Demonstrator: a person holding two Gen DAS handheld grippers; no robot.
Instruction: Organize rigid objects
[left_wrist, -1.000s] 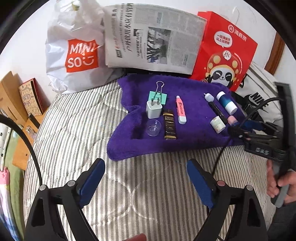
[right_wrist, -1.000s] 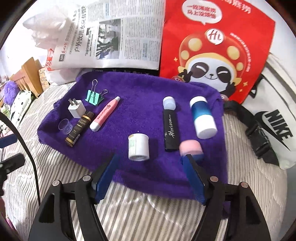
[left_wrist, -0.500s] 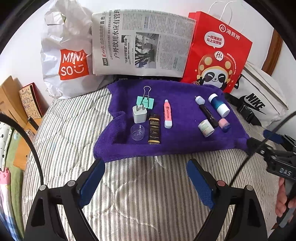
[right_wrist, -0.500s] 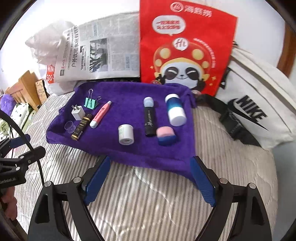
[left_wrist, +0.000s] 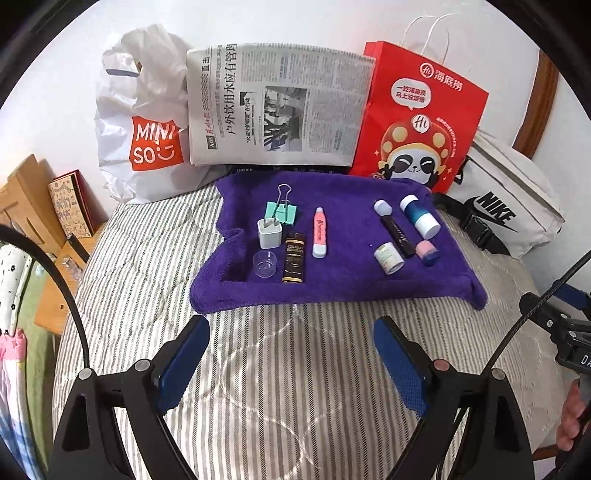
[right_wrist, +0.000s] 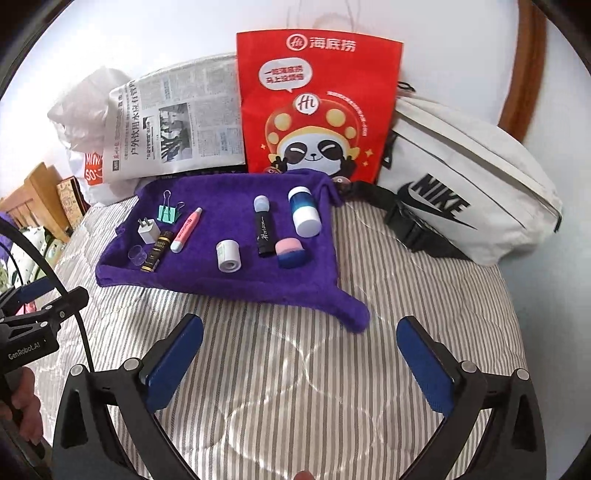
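A purple towel lies on the striped bed and carries several small items. On its left are a green binder clip, a white charger plug, a clear cup, a dark tube and a pink pen. On its right are a black tube, a blue-white bottle, a white jar and a pink-blue sponge. My left gripper is open and empty over the bed, short of the towel. My right gripper is open and empty, also short of the towel.
A Miniso bag, a newspaper, a red panda bag and a white Nike bag stand along the wall behind the towel. Wooden furniture is at the left bedside.
Both grippers have pulled back from the towel toward me. The right gripper, which was over the white jar and pink sponge, has opened wider. The items have not moved.
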